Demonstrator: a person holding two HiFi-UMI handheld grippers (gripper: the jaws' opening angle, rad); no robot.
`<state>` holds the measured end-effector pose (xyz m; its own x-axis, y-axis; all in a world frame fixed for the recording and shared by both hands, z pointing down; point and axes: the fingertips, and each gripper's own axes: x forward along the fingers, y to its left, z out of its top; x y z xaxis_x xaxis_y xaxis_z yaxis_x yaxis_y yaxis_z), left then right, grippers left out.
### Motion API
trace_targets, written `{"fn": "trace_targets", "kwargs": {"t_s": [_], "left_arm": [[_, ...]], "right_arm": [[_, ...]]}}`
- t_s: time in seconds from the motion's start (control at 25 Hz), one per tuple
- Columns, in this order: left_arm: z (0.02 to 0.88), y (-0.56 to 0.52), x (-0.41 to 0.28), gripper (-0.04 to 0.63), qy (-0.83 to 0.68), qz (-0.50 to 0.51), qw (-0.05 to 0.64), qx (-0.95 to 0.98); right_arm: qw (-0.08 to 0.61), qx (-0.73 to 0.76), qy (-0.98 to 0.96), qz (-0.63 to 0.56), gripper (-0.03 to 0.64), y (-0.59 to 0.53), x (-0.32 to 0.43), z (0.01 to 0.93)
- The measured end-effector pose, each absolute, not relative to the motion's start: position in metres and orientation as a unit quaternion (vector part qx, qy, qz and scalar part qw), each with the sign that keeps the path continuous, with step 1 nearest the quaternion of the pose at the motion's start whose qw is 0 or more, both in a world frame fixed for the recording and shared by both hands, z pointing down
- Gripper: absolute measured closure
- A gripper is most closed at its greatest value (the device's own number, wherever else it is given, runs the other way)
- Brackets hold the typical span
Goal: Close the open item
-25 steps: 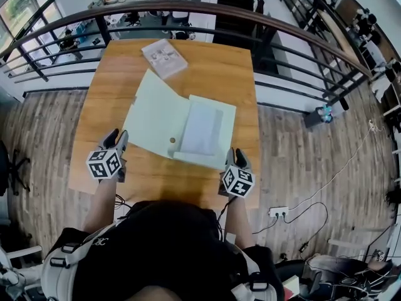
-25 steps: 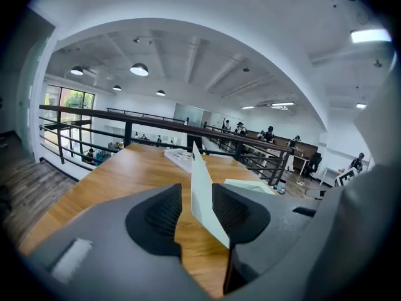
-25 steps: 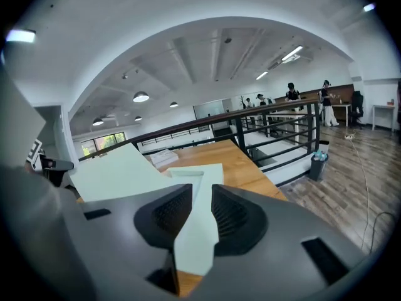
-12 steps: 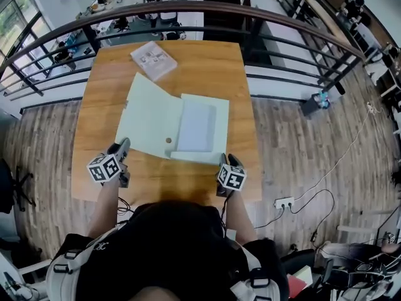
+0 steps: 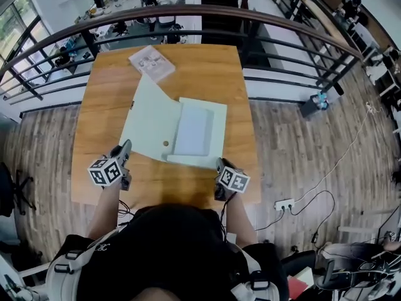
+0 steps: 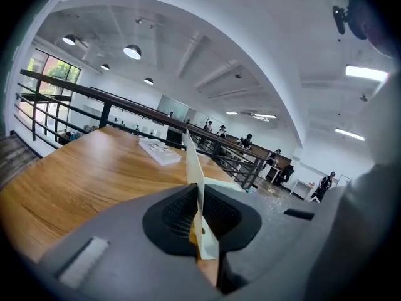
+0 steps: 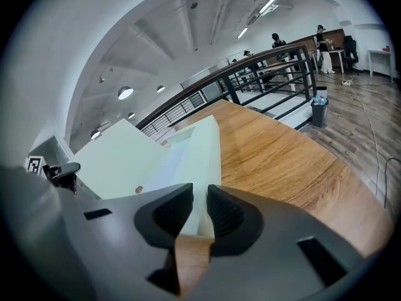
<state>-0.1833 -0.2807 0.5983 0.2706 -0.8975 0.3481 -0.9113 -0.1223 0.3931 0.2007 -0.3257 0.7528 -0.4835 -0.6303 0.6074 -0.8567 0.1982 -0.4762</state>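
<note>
1. the pale green folder [image 5: 153, 121] lies open on the wooden surface [image 5: 213, 68] right in front of me. a white sheet [image 5: 193, 130] rests on its right half, and a small round snap [image 5: 166, 143] sits near the fold.
2. my left claw [image 5: 124, 150] has just been closing. it now pinches the near corner of the folder's left flap [image 6: 192, 158], which runs edge-on between my pads in the left gripper view.
3. my right claw [image 5: 220, 164] sits at the folder's near right corner. its pads stand a narrow gap apart and grip nothing, and the folder's pale edge shows just beyond that gap.
4. a thin booklet [image 5: 151, 63] lies toward the surface's far left corner, apart from the folder.
5. a dark railing [image 5: 188, 8] curves behind the surface's far edge.
</note>
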Motion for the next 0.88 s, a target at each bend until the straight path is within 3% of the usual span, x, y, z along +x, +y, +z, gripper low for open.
{"fn": "trace_targets", "kwargs": {"t_s": [0.48,0.88], "left_arm": [[0.571,-0.294,-0.089,0.576,-0.506,0.147,0.141,0.838],[0.592,-0.298,-0.023,0.555,-0.421,0.224,0.116,0.871]], "right_arm": [[0.176,0.402,-0.796,0.416,0.537,-0.311,0.147,0.753],[0.181,0.361,-0.81,0.426,0.534,-0.291,0.117,0.754]]}}
